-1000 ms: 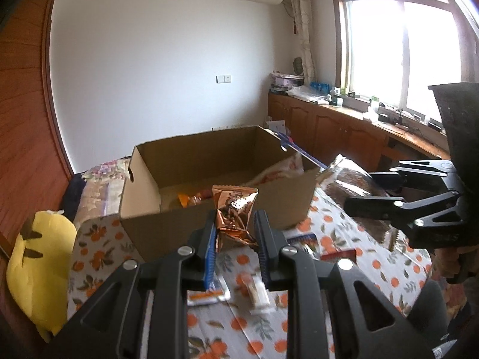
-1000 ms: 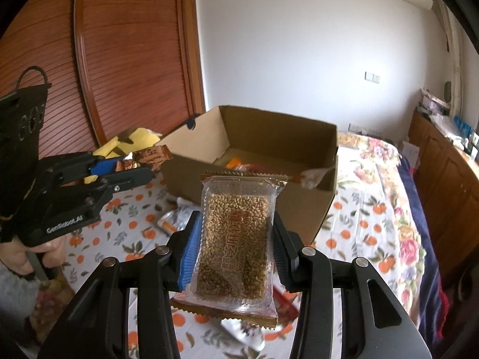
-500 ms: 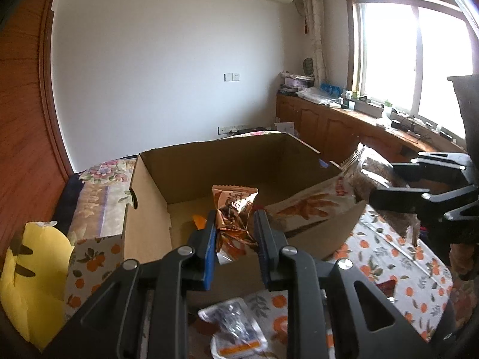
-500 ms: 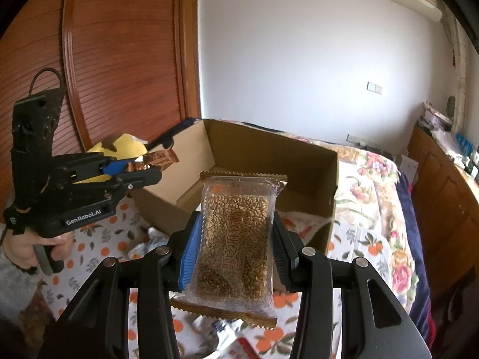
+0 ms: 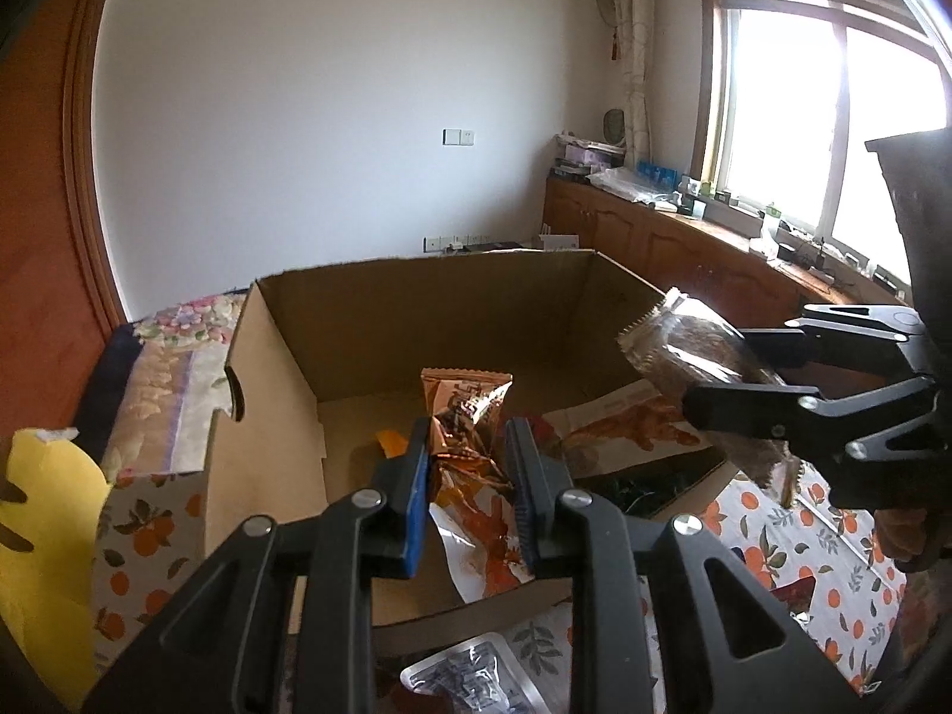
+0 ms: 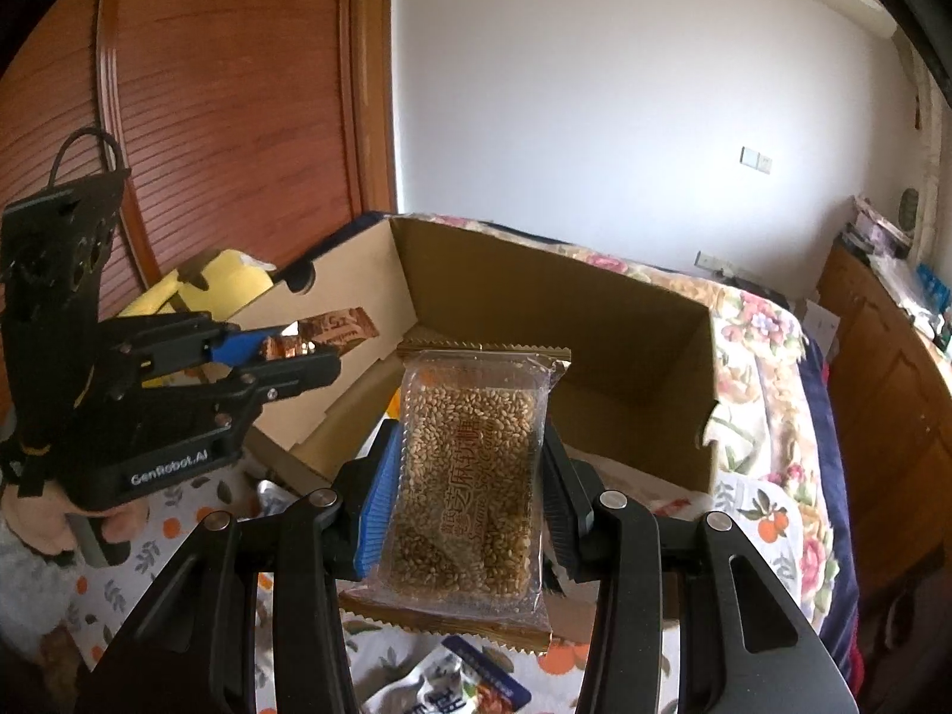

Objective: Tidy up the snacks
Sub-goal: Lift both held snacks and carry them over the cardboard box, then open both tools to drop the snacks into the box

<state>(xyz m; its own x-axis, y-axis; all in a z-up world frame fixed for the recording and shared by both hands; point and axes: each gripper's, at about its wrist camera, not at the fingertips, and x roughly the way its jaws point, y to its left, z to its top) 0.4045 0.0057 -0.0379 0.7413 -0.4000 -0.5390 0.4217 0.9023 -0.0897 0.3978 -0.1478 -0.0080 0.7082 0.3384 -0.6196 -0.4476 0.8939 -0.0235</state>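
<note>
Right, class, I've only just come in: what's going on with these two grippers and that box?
A person is sorting snacks with a handheld gripper in each hand. The left gripper is shut on a crinkled copper-coloured snack packet, and the right gripper is clamped on a clear sesame bar packet. Both are held over the near edge of an open cardboard box, which already has a few snacks in it. More packets lie on the orange-patterned cloth in front of the box.

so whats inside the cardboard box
Inside the box: a white packet with an orange print and an orange scrap. The held copper packet hides part of the floor.
</note>
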